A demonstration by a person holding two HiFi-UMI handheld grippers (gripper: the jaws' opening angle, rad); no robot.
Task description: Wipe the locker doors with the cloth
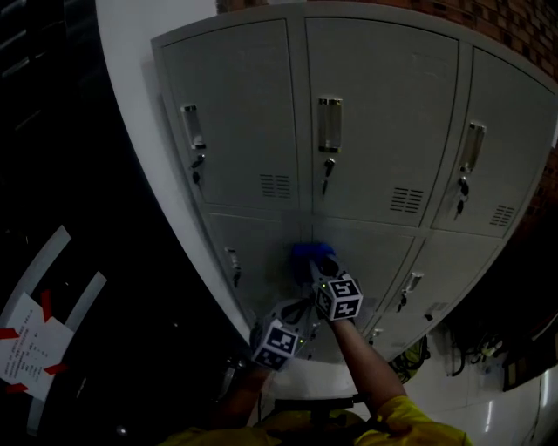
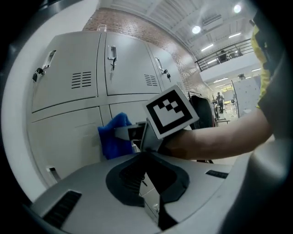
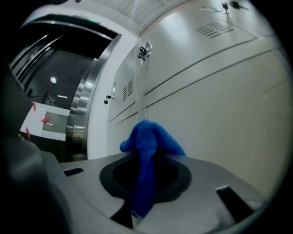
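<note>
A bank of grey lockers (image 1: 375,131) fills the head view, two rows of doors with handles and keys. A blue cloth (image 1: 311,253) is pressed against the top of the lower middle door (image 1: 370,253), and my right gripper (image 1: 319,266) is shut on it. From the right gripper (image 3: 143,183) the cloth (image 3: 149,139) bunches out of the jaws close to the door face. My left gripper (image 1: 301,312) hangs just below and left of the right one, off the door, shut and holding nothing. Its own view has the left gripper (image 2: 147,185), the cloth (image 2: 112,135) and the right gripper's marker cube (image 2: 171,112).
A white panel (image 1: 139,104) borders the lockers on the left, with dark floor beyond and a sheet of paper with red tape (image 1: 30,344). Cables and a yellow object (image 1: 411,355) lie at the lockers' lower right. Brick wall (image 1: 514,26) shows above.
</note>
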